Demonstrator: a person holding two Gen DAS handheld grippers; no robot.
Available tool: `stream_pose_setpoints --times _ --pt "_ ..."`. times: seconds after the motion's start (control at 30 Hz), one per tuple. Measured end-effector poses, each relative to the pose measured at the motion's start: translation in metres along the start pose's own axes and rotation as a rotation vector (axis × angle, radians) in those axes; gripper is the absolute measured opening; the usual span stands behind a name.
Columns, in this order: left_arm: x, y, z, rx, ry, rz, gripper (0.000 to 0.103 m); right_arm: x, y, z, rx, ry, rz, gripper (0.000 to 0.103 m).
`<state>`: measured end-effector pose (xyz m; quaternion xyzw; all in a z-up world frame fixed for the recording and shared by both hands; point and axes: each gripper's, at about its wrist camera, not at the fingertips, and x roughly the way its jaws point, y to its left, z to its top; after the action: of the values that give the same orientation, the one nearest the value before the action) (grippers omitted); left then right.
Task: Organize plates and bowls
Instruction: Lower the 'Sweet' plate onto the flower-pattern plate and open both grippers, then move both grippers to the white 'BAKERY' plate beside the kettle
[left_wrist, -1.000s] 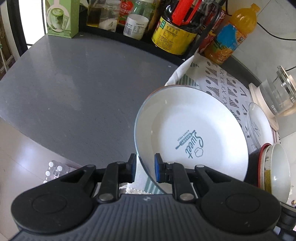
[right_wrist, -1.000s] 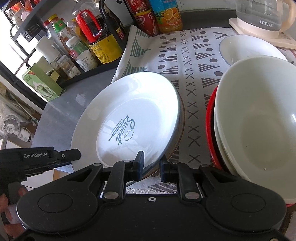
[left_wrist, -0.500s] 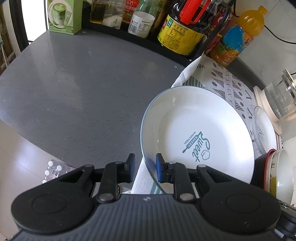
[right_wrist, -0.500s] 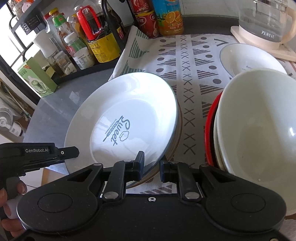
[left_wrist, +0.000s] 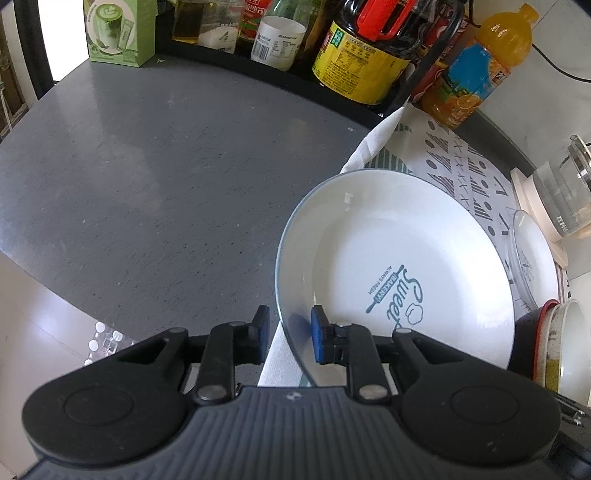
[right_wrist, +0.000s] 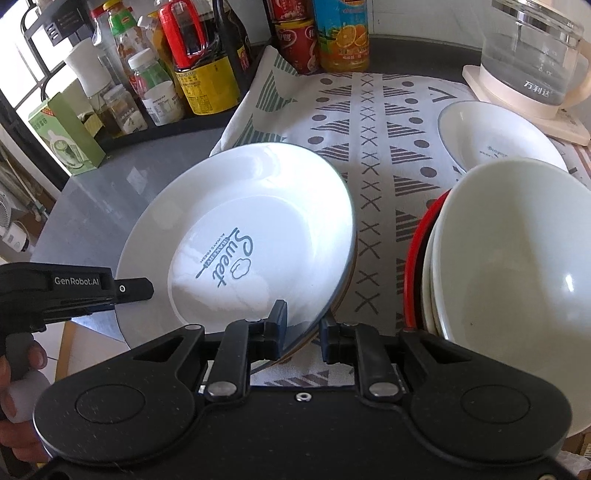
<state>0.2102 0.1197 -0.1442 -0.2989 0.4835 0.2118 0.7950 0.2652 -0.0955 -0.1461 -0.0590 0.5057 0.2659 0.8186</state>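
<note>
A white plate printed "Sweet" (left_wrist: 399, 280) (right_wrist: 251, 236) is held tilted above the patterned cloth (right_wrist: 373, 140). My left gripper (left_wrist: 287, 334) straddles its left rim with a gap on both sides, jaws open. My right gripper (right_wrist: 301, 328) also straddles the plate's near rim, with its jaws close around it. A stack of white bowls with a red one (right_wrist: 517, 280) stands at the right, also in the left wrist view (left_wrist: 569, 343). A single white bowl (right_wrist: 495, 136) sits farther back on the cloth.
Bottles and jars (right_wrist: 199, 74) on a black rack line the back. A green box (left_wrist: 120, 31) stands at the back left. A glass kettle (right_wrist: 535, 51) sits at the back right. The grey countertop (left_wrist: 147, 177) stretches to the left.
The plate has moved right and lowered slightly. The left gripper's jaws have widened around the rim. The right gripper still holds the plate's near edge.
</note>
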Motion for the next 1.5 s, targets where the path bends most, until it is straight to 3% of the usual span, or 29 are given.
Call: stream_pose_setpoints --times 0.5,0.7,1.07,1.17,1.3,1.37,1.5 --pt "-0.001 0.002 0.001 0.002 -0.029 -0.016 0.016 0.009 -0.005 -0.003 0.047 0.024 -0.004 0.02" --pt "-0.003 0.0 0.002 0.01 -0.036 -0.005 0.016 0.009 -0.005 -0.005 0.055 0.033 0.019 0.028" --pt "-0.023 -0.004 0.0 0.042 -0.081 0.001 0.021 -0.019 -0.005 -0.01 0.045 -0.038 0.08 0.032" --pt "-0.03 -0.007 -0.001 0.039 -0.093 0.003 0.029 -0.031 -0.004 -0.009 0.035 -0.085 0.09 0.043" --pt "-0.038 -0.01 -0.003 0.037 -0.112 -0.003 0.038 -0.046 -0.005 -0.005 0.023 -0.137 0.099 0.046" --pt "-0.042 -0.012 -0.003 0.037 -0.124 -0.004 0.049 -0.055 -0.006 -0.003 0.022 -0.176 0.106 0.053" --pt "-0.053 -0.017 -0.005 0.038 -0.166 -0.018 0.06 -0.071 -0.009 0.002 0.037 -0.249 0.119 0.068"
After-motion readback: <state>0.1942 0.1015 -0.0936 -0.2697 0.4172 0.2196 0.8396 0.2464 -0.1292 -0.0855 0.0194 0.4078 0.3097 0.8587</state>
